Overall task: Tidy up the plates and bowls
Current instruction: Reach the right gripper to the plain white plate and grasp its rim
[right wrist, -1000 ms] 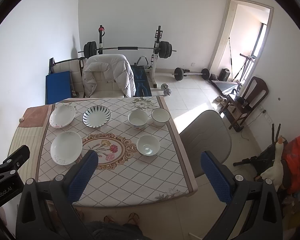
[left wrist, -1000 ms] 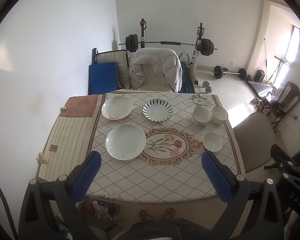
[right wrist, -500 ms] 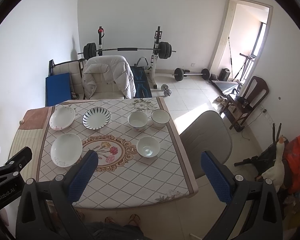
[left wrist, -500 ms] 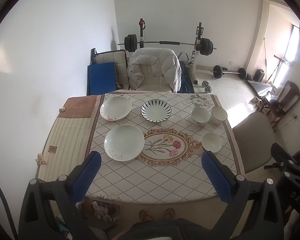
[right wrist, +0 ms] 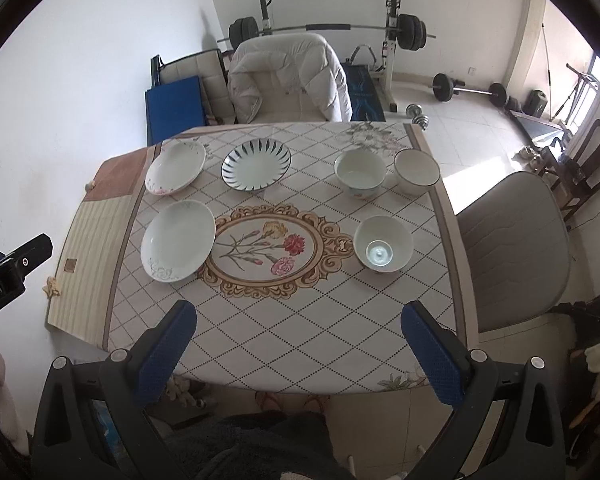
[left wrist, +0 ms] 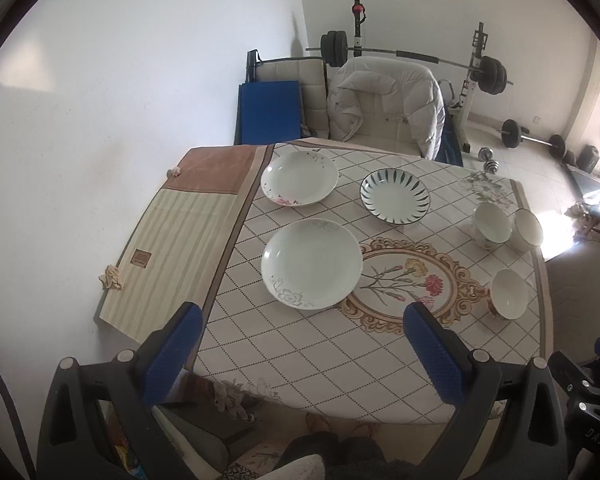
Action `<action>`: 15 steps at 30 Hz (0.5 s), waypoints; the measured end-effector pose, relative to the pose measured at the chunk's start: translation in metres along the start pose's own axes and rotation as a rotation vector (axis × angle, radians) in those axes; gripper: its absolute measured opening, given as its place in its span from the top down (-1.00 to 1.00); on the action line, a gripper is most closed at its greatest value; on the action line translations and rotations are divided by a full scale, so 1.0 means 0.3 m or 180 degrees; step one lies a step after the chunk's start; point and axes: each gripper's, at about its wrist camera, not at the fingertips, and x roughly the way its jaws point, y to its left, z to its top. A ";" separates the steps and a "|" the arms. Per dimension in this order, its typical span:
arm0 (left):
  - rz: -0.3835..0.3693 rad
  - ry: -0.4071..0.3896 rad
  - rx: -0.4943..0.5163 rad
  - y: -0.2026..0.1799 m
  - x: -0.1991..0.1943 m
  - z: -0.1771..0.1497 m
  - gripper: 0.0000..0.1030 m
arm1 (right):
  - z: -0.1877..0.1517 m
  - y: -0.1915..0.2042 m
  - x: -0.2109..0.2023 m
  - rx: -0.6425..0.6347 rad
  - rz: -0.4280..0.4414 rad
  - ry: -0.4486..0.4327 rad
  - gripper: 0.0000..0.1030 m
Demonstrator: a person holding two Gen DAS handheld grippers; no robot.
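Three plates lie on the left half of the table: a white one with a grey flower (left wrist: pixel 311 262) (right wrist: pixel 178 240) nearest, a white one with pink flowers (left wrist: pixel 299 177) (right wrist: pixel 175 167) behind it, and a blue-striped one (left wrist: pixel 395 196) (right wrist: pixel 256 164) at the back middle. Three white bowls stand at the right: a near bowl (left wrist: pixel 509 293) (right wrist: pixel 383 243), a back bowl (left wrist: pixel 491 224) (right wrist: pixel 360 173) and a dark-rimmed bowl (left wrist: pixel 528 229) (right wrist: pixel 416 170). My left gripper (left wrist: pixel 302 322) hangs open above the near edge, short of the nearest plate. My right gripper (right wrist: pixel 300 320) is open too, holding nothing.
The patterned tablecloth (right wrist: pixel 284 320) is bare in its near half. A striped mat (left wrist: pixel 172 248) hangs over the table's left side by the wall. A chair with a white jacket (right wrist: pixel 288 76) stands behind, a grey chair (right wrist: pixel 512 252) at the right. Weights lie on the floor beyond.
Both grippers have dropped lower and closer to the table, so the dishes look larger. The left view has swung to the left. No dish has moved.
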 end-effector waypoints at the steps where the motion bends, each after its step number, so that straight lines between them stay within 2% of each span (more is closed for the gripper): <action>1: 0.0054 0.0057 -0.0025 0.018 0.044 0.002 -1.00 | 0.001 0.012 0.060 -0.0082 0.0076 0.0060 -1.00; 5: 0.0122 0.0243 -0.0054 0.081 0.188 0.003 -1.00 | 0.028 0.091 0.293 -0.0384 0.0180 0.0281 -1.00; 7: 0.0018 0.0371 -0.0116 0.123 0.265 0.022 -1.00 | 0.049 0.143 0.417 -0.0440 0.0301 0.0482 -0.98; 10: -0.0110 0.0569 -0.0251 0.193 0.393 0.054 -0.98 | 0.085 0.218 0.591 -0.0415 0.0578 0.0814 -0.84; 15: -0.0367 0.0792 -0.0245 0.270 0.643 0.126 -0.91 | 0.159 0.368 0.806 -0.0369 0.0866 0.1010 -0.83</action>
